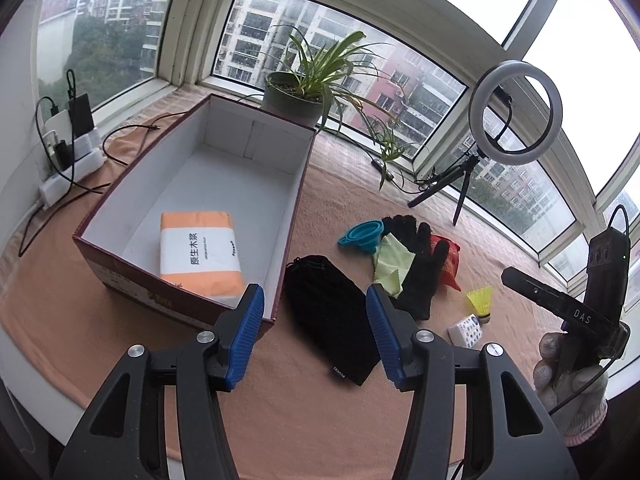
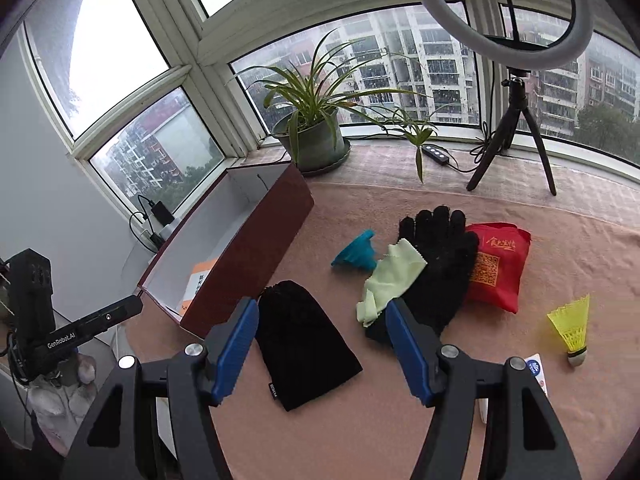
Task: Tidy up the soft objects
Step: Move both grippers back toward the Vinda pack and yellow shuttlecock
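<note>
box (image 1: pixel 192 184) on left part of ledge mat (image 1: pixel 328 420) | tissue pack (image 1: pixel 200 256) in box, near front wall | pouch (image 1: pixel 328 316) just right of box | glove (image 2: pixel 436 272) right of pouch, over cloth (image 2: pixel 390 278) and bag (image 2: pixel 500 268) | shuttlecock (image 2: pixel 572 328) near right edge | plant pot (image 2: pixel 316 144) behind box

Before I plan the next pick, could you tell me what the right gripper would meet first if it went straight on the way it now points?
Most likely the black pouch: it lies on the cloth between the open fingers of the right gripper, which holds nothing. Depth is hard to judge.
</note>
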Tool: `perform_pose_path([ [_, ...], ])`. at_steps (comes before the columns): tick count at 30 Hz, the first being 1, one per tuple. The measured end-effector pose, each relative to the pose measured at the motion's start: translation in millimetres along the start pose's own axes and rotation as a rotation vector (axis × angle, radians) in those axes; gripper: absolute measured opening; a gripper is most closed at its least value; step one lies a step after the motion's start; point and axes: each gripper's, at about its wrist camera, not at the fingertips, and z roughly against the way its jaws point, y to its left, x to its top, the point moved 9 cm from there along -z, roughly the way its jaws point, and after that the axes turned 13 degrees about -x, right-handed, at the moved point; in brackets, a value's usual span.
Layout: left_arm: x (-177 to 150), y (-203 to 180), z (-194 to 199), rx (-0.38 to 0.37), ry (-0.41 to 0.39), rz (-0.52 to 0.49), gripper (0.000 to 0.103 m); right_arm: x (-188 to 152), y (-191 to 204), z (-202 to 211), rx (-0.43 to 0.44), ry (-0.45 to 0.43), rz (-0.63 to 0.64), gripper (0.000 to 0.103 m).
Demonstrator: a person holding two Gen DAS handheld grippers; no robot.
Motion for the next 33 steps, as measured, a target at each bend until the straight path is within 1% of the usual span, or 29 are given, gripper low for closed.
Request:
perform_pose_path([
  [3,-8,-14,-9,-0.014,0.018,-0.007,0.052,-2,-28,12,-0.007,-0.013,-0.044,0.062],
  [8,-20,-38,-25,-0.04,0.036,-0.004,0.052,-8,-78,31,-0.095,-0.026,-0.076,0.062],
  [17,-45,-83,-62,-0.074,0.108,-0.042,0.052,-27,-160,44,-0.151,0.021,-0.162,0.062],
  [24,-59,-124,-91,-0.09,0.15,-0.105,0.052,-38,-211,43,-0.179,0.043,-0.207,0.062],
  [28,-68,-146,-111,-0.1,0.181,-0.146,0.059,-43,-233,36,-0.195,0.065,-0.207,0.062],
  [33,-83,-177,-138,-0.106,0.235,-0.233,0.059,-49,-255,23,-0.209,0.096,-0.194,0.062],
])
